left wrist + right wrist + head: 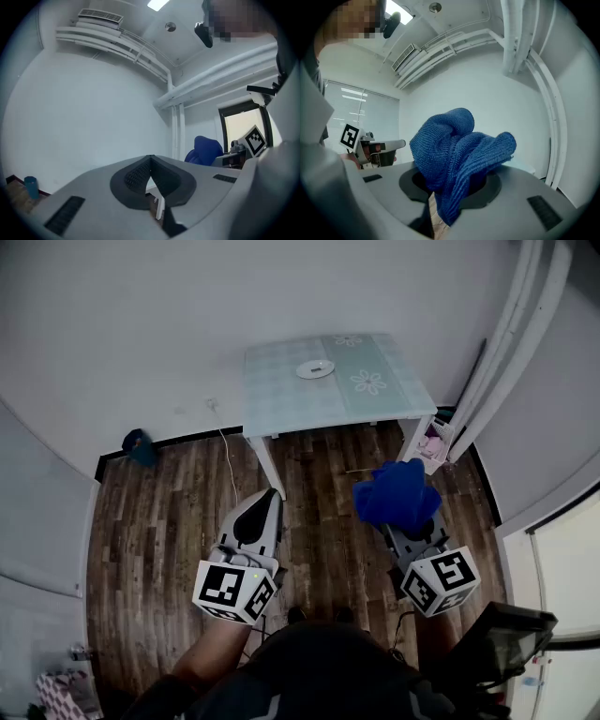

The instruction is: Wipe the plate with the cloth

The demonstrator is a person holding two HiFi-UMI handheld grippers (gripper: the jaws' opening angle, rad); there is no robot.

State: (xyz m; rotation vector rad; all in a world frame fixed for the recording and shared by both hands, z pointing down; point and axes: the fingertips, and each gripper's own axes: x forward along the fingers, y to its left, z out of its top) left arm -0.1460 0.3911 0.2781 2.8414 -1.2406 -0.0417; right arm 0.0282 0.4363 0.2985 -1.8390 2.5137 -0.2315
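Observation:
A white plate [315, 369] lies on the pale green table [281, 399] far ahead, well away from both grippers. My right gripper [405, 512] is shut on a bunched blue cloth [397, 493], which fills the middle of the right gripper view as a blue cloth [457, 154] standing up from the jaws. My left gripper [265, 505] is shut with nothing in it; its jaws meet at the tips [150, 161]. Both grippers hang over the wooden floor, short of the table.
A dark wooden floor [178, 512] lies below me. A blue object [139, 446] sits by the wall at left. A white cable [228, 460] runs down from the wall. White pipes [506, 343] and a small pink-and-white object [437, 442] stand to the table's right.

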